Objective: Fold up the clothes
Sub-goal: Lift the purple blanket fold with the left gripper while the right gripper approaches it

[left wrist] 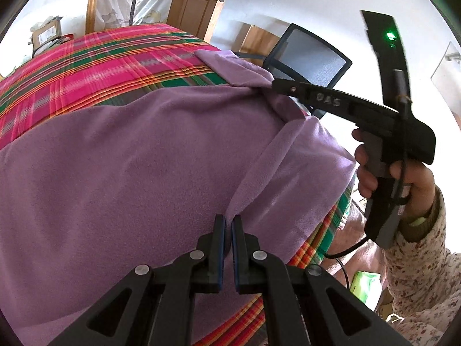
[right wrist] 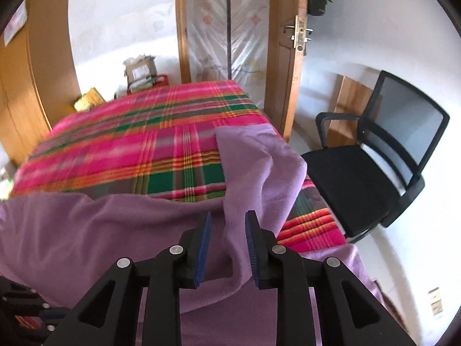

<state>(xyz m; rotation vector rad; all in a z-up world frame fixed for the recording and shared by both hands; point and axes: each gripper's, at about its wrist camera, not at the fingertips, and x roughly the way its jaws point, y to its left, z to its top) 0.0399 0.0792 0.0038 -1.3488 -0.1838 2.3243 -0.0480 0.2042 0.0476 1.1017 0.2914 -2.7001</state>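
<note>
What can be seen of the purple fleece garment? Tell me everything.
The soft purple fleece garment lies spread over the pink plaid bedcover, with a fold running towards the bed's far right corner and one edge hanging over the right side. The left hand-held gripper is pinched shut on a ridge of it; the right hand-held gripper stands open around another fold.

Purple garment (right wrist: 100, 230) cut off by frame bottom; plaid cover (right wrist: 129, 150) motion-blurred; box (right wrist: 141, 72) label unreadable.

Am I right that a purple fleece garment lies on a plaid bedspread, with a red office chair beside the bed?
Not quite: the office chair is black, as the right wrist view shows. The purple fleece garment does lie on the plaid bedspread.
</note>
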